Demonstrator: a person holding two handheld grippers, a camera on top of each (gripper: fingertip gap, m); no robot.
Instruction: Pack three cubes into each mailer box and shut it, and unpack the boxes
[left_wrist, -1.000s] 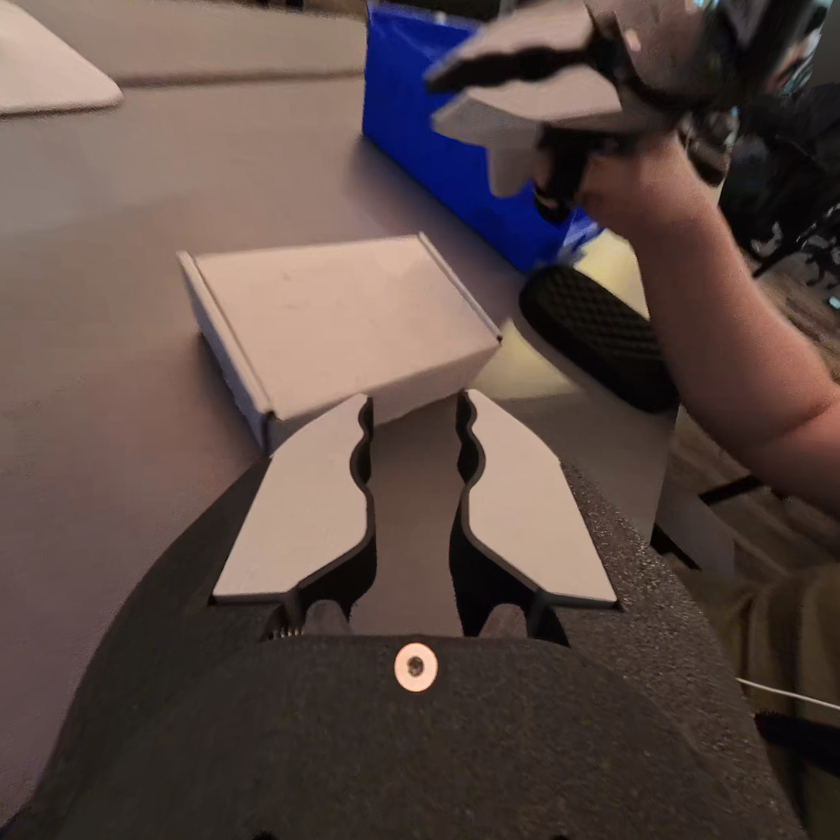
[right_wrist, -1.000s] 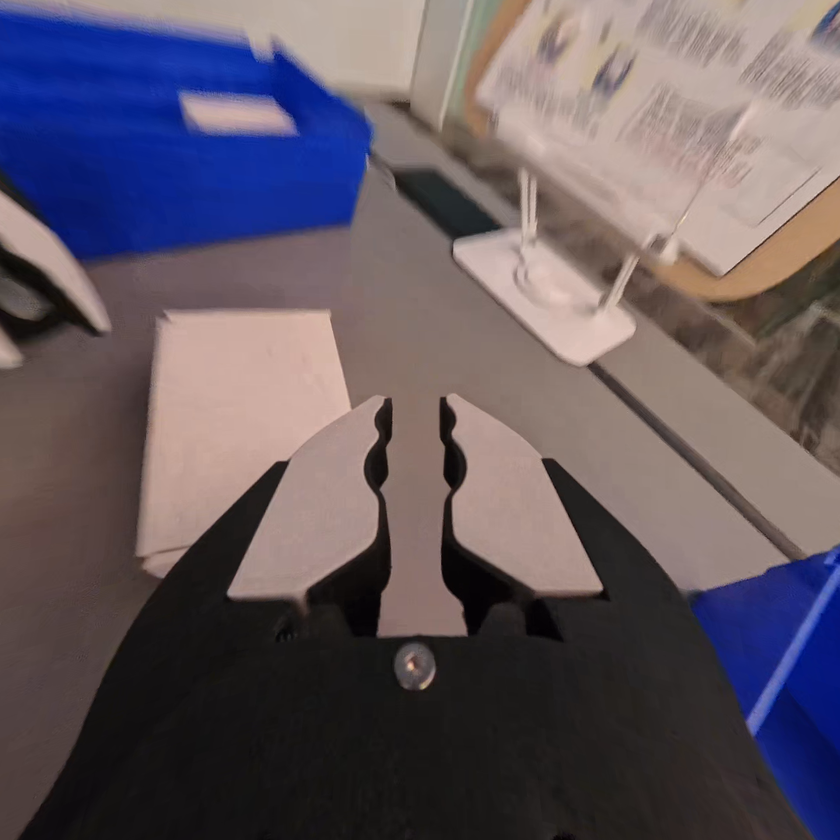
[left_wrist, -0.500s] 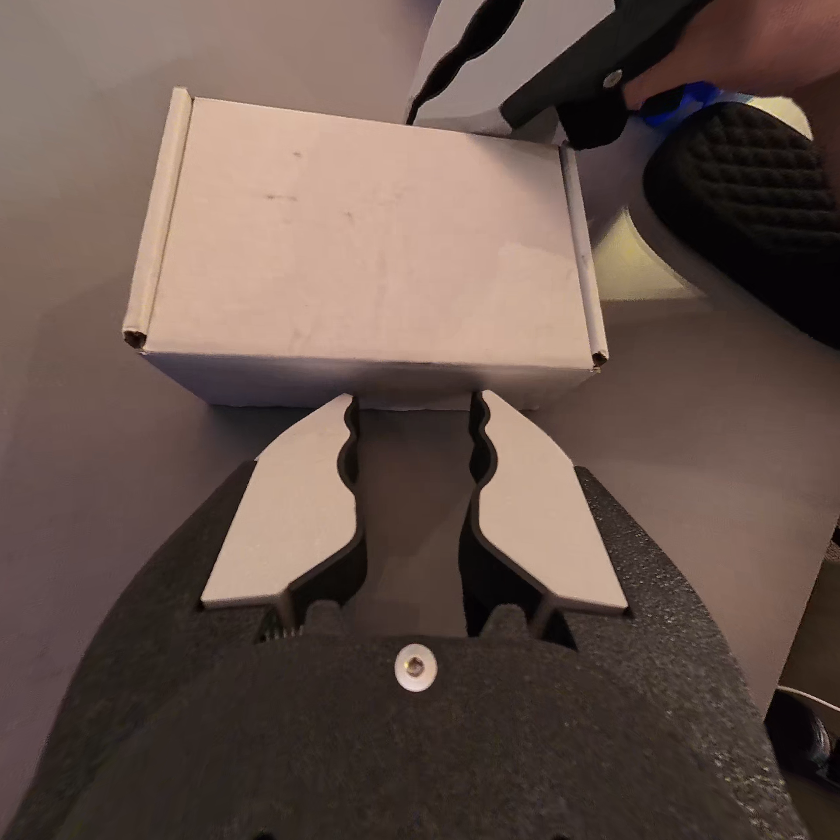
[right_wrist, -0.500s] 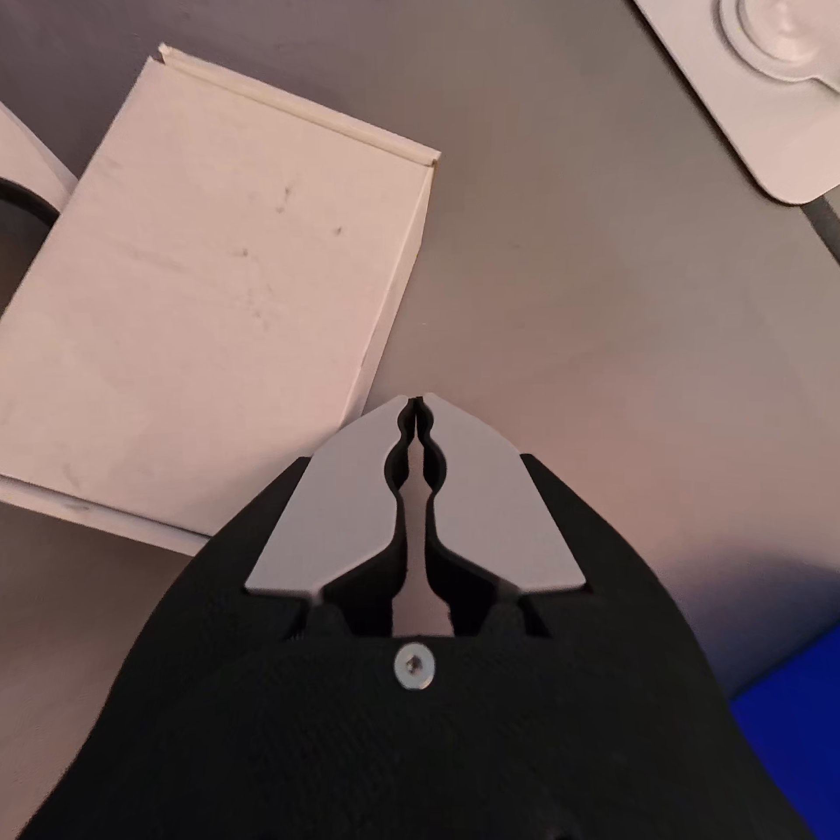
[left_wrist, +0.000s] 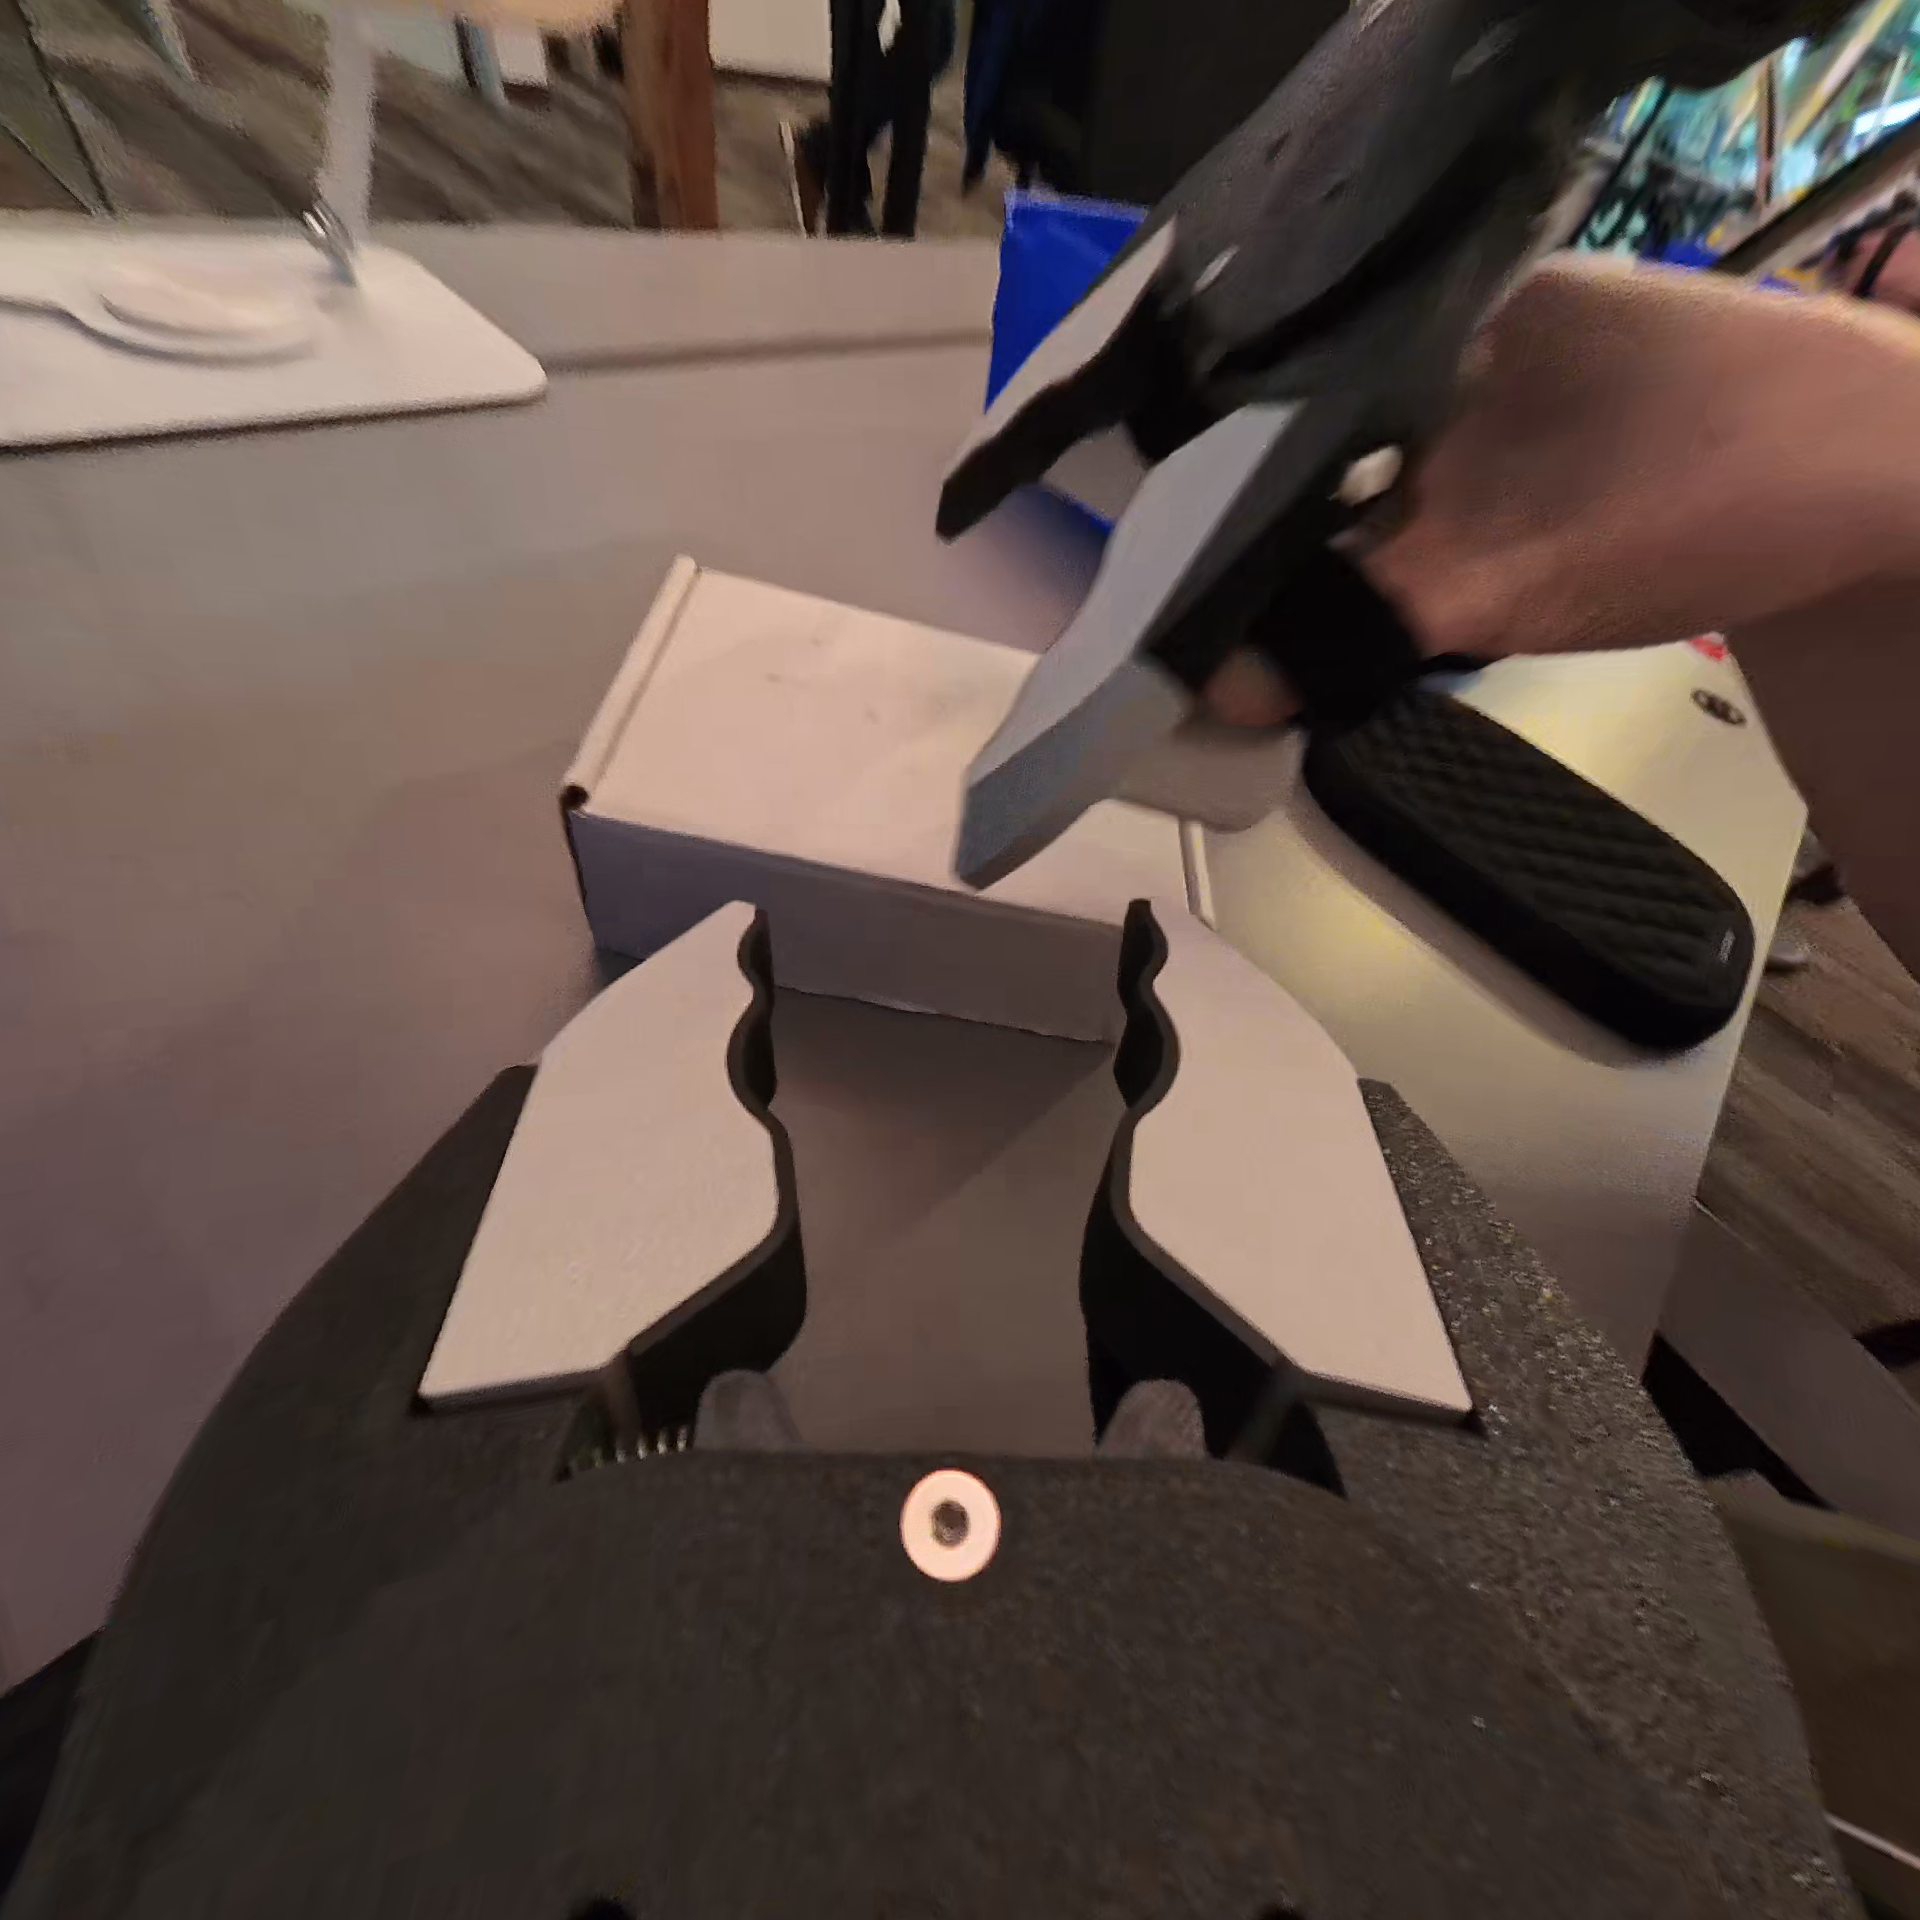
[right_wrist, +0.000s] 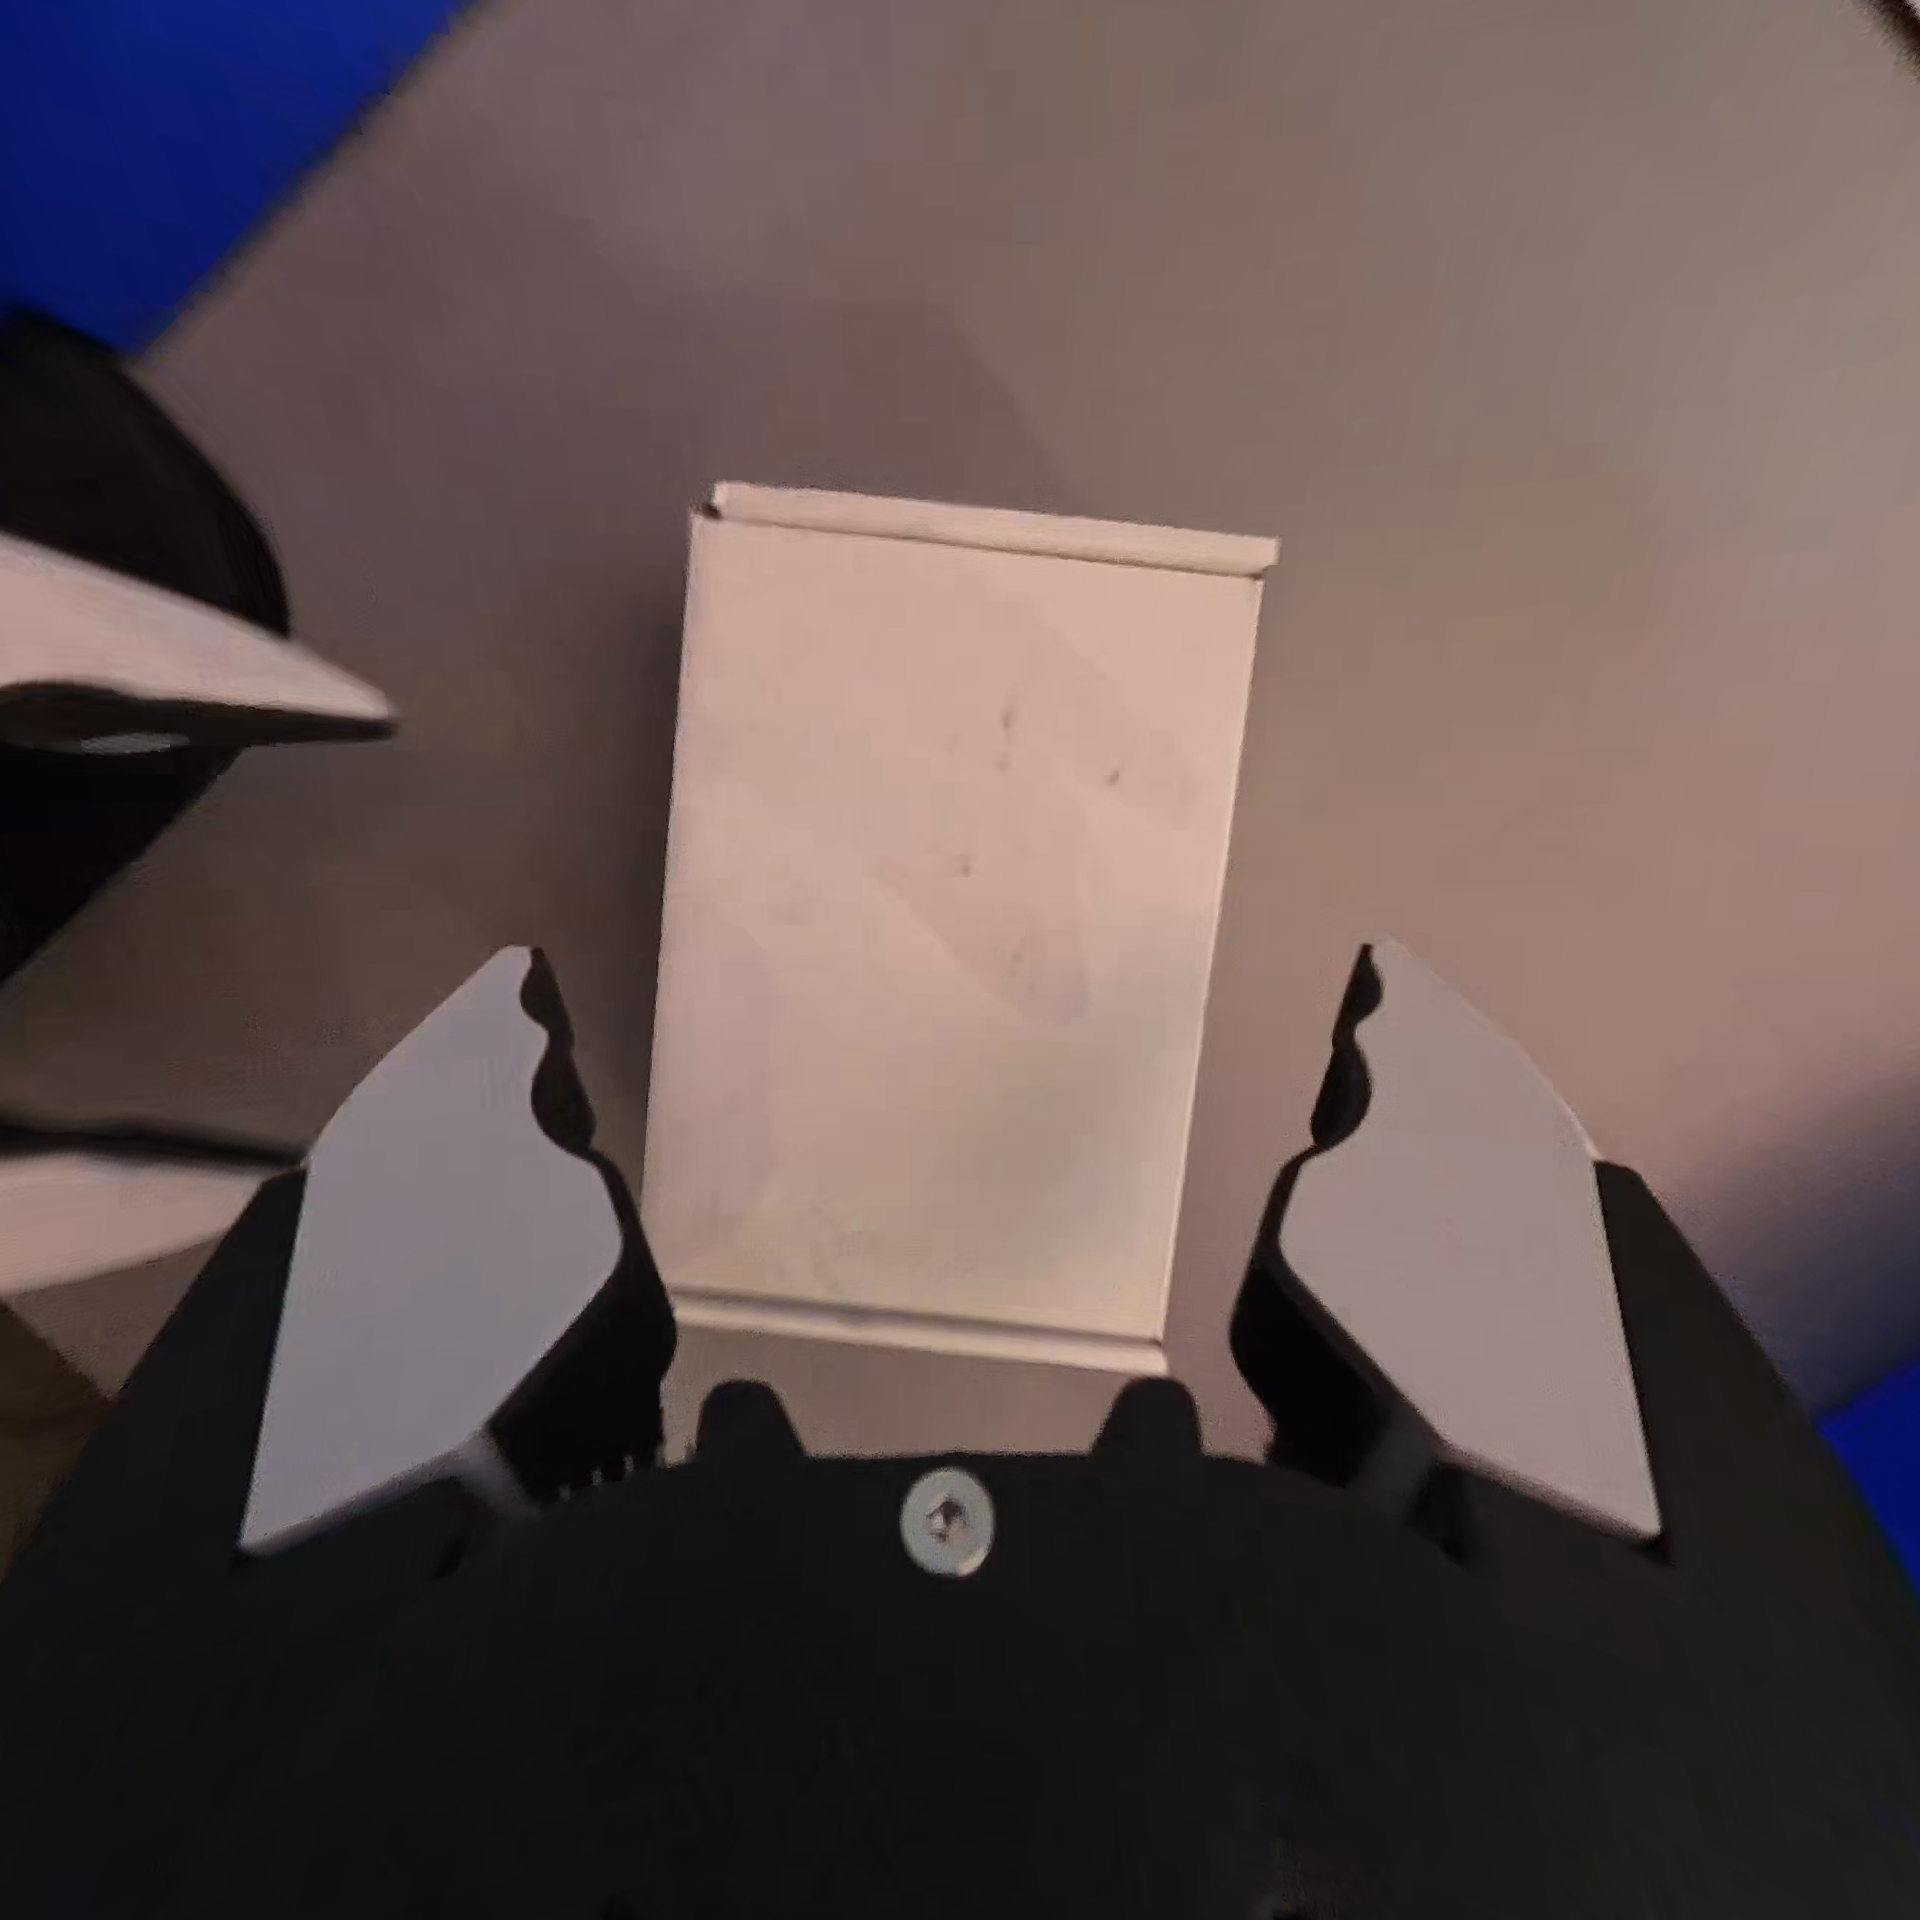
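Observation:
A shut white mailer box lies flat on the grey table. My left gripper is open and empty, low, with its tips just short of the box's near side. My right gripper hangs over the box's right part, held by a hand, with its jaws apart. In the right wrist view the box lies lengthwise under my right gripper, which is wide open and straddles the box's width from above. A finger of the left gripper shows at the left. No cubes are in view.
A blue bin stands behind the box; blue also shows at the top left in the right wrist view. A white stand base sits at the far left. A black textured pad lies at the table's right edge.
My right gripper went from shut beside the box to wide open over it. My left gripper opened wider and its view tilted up from the box top.

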